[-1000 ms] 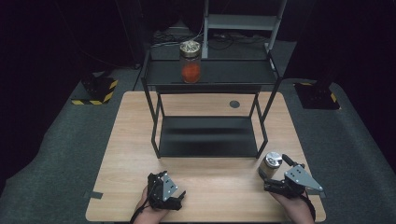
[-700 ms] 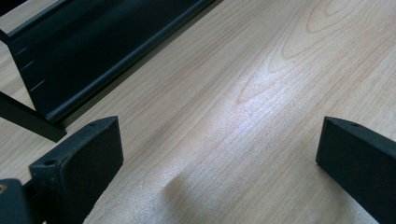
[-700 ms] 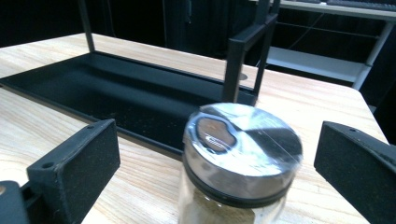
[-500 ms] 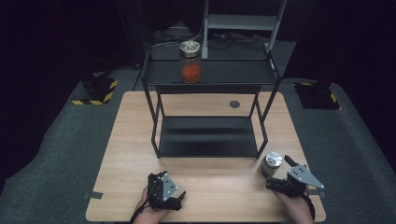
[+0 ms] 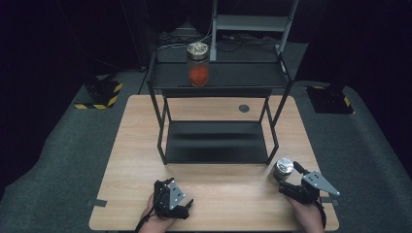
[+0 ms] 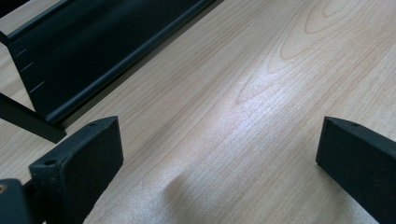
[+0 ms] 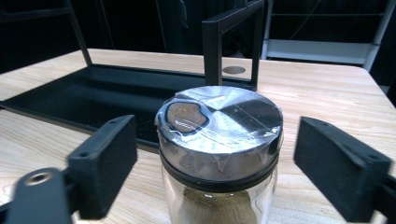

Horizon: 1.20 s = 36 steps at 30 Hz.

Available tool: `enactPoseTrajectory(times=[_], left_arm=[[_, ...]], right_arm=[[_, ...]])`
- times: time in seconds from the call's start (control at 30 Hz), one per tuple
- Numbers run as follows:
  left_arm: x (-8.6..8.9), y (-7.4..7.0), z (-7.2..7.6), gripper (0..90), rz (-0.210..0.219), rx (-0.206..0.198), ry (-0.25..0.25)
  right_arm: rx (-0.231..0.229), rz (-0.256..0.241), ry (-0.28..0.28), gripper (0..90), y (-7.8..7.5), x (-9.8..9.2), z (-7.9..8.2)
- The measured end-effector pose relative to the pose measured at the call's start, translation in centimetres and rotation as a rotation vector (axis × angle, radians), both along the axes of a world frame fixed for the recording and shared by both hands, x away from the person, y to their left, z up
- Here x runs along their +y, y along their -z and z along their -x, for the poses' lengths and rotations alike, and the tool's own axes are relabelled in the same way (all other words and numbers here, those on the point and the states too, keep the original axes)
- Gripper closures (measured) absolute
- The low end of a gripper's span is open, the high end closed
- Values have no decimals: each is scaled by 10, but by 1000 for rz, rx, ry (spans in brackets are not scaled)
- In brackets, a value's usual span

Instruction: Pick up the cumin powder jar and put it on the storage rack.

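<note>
A glass jar with a silver lid [image 7: 219, 122] and brownish contents stands upright on the wooden table [image 5: 223, 194] at the front right, also seen as the jar [image 5: 282, 169] in the high view. My right gripper [image 7: 219, 139] is open, one jaw on each side of the jar and neither touching it; from above, the right gripper [image 5: 290, 178] sits just behind the jar. My left gripper [image 5: 177, 198] rests near the front edge, left of centre. In its own view the left gripper [image 6: 219, 140] is open over bare wood.
A black two-level metal rack [image 5: 216, 141] stands mid-table, its lower tray [image 7: 93, 100] just beyond the silver-lidded jar. A jar of red contents [image 5: 198, 65] stands on the rack's top shelf. A small dark disc [image 5: 244, 108] lies at the table's back.
My right gripper has shifted slightly toward the front edge. The silver-lidded jar and my left gripper have stayed where they were.
</note>
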<state>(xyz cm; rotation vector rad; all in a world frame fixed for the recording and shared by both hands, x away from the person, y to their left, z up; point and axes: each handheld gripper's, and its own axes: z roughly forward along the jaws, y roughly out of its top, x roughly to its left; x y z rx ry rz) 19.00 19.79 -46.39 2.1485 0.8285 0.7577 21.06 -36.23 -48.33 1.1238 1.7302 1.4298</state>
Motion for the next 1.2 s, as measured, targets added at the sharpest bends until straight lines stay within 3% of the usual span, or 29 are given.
enactPoseTrajectory(times=[0.2,0.5,0.9,1.2], left_arm=[[0,0,0,10,-4,-3,4],[0,0,1,10,-2,-6,2],[-1,0,2,10,-9,-10,4],[0,0,2,10,-8,-10,5]], right_arm=[[-9,-21,-18,264,5,-5,-2],[-35,0,-4,323,8,-1,0],[-66,36,0,343,11,2,0],[-65,53,1,346,8,5,1]])
